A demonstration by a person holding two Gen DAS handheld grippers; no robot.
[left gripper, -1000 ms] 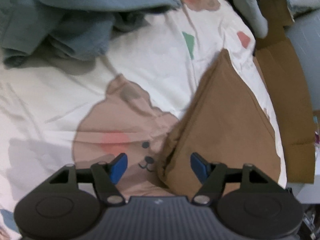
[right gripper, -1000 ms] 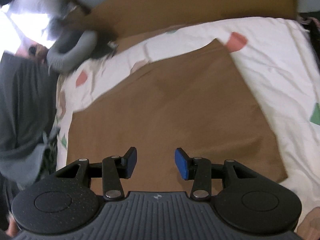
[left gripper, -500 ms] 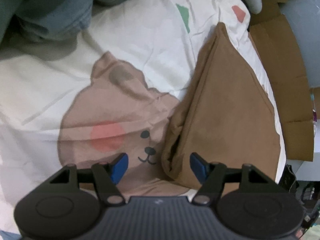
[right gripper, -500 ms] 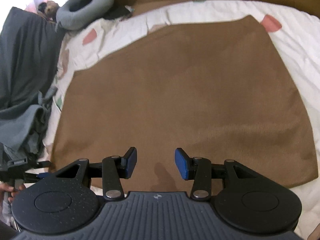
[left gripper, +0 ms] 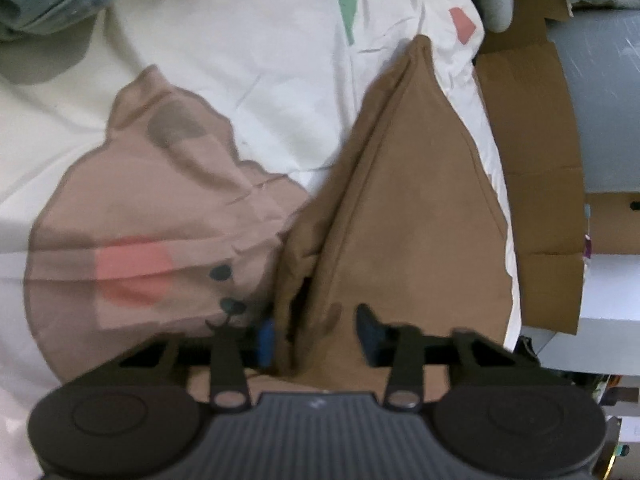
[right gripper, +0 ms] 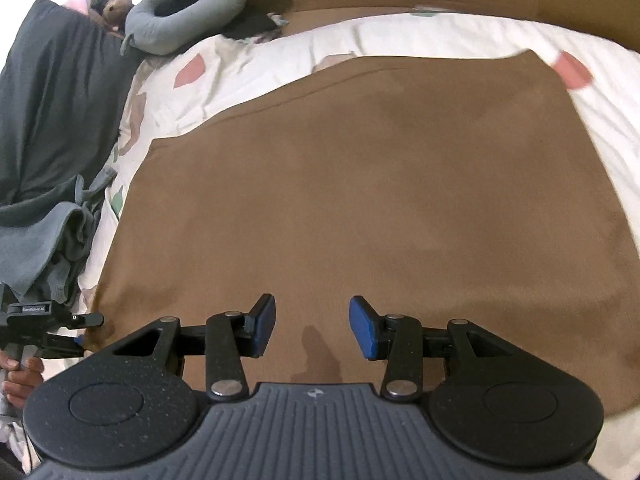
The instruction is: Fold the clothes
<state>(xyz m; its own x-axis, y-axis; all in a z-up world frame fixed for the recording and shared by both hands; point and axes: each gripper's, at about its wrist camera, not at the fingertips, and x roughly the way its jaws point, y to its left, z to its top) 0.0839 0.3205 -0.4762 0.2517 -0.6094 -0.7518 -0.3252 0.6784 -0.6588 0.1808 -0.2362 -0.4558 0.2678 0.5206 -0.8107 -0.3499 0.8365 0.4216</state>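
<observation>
The brown garment lies folded flat on the bed, on a white bedsheet printed with a bear face and small coloured shapes. In the right wrist view it fills most of the picture as a broad smooth panel, with a far corner just beside a pink patch on the sheet.

The left tongs are closing, and the garment's near corner, where its layered edges bunch, sits between the blue pads; a second ago those pads stood wide, one over the printed bear and one over the cloth, with the corner loose between them. They are narrower now, though the frame is blurred and I cannot tell whether the pads already press the fabric. The camera has also come down closer to the cloth, so the corner looms larger.

The right tongs are closing too, only slightly narrower than before, with nothing pinched; they hover over the garment's near edge, casting a small shadow on it. A second ago this view was blurred and tilted, showing the garment askew; now it is squared up and much closer.

At the left edge of the right wrist view, a hand holds the left tool. A dark grey pile of clothes and a grey neck pillow lie beyond
</observation>
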